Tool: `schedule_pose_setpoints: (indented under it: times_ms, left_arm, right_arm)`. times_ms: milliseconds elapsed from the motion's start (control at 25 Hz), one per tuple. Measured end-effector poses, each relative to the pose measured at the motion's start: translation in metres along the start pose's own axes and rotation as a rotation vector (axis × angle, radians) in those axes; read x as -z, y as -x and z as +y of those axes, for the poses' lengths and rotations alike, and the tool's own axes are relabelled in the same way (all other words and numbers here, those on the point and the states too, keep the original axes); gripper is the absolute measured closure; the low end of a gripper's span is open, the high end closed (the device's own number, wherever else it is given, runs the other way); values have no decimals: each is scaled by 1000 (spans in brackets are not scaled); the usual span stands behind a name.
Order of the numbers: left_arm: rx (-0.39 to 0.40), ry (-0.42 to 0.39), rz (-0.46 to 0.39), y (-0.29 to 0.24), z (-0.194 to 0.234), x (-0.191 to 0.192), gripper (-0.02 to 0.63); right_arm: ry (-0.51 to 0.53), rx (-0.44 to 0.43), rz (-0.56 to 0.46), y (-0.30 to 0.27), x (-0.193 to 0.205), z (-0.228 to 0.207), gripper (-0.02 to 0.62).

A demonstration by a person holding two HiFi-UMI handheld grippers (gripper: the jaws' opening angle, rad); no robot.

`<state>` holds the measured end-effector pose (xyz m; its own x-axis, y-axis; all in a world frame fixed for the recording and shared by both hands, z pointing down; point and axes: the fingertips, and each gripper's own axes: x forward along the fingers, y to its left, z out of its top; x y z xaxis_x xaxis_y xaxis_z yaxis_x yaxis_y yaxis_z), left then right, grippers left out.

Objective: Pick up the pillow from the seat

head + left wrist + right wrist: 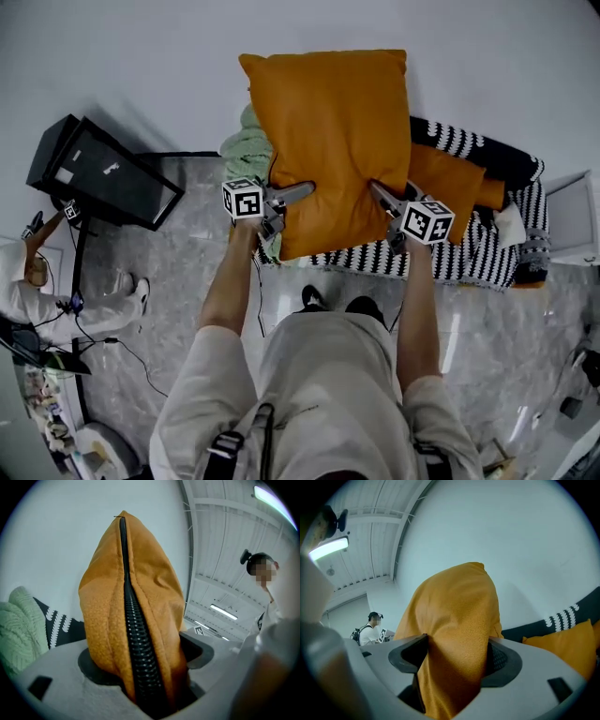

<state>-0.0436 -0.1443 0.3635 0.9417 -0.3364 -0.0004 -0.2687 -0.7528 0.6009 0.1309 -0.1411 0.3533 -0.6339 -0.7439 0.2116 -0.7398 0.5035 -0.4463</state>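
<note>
An orange pillow (333,141) hangs in the air in front of the white wall, held up by both grippers above the seat (469,262), which has a black-and-white patterned cover. My left gripper (302,192) is shut on the pillow's lower left edge; in the left gripper view its black zipper seam (133,620) runs between the jaws. At the lower right edge my right gripper (375,190) pinches the orange fabric (454,653). A second orange pillow (445,178) still lies on the seat.
A pale green knitted cushion (246,145) sits at the seat's left end. A black screen on a stand (108,173) is at the left, with a person in white (37,291) near it. Another person (370,627) stands far off. A white cabinet (574,220) is at the right.
</note>
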Motion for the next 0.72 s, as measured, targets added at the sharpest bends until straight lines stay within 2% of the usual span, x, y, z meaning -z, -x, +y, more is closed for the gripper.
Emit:
schedule_pose_setpoints:
  times_ms: [200, 720]
  left_arm:
    - [10, -47, -23, -22, -38, -10, 249]
    - [21, -119, -12, -60, -135, 13, 245]
  right_arm:
    - [35, -3, -29, 36, -27, 3, 275]
    - [40, -32, -69, 144, -41, 5, 275]
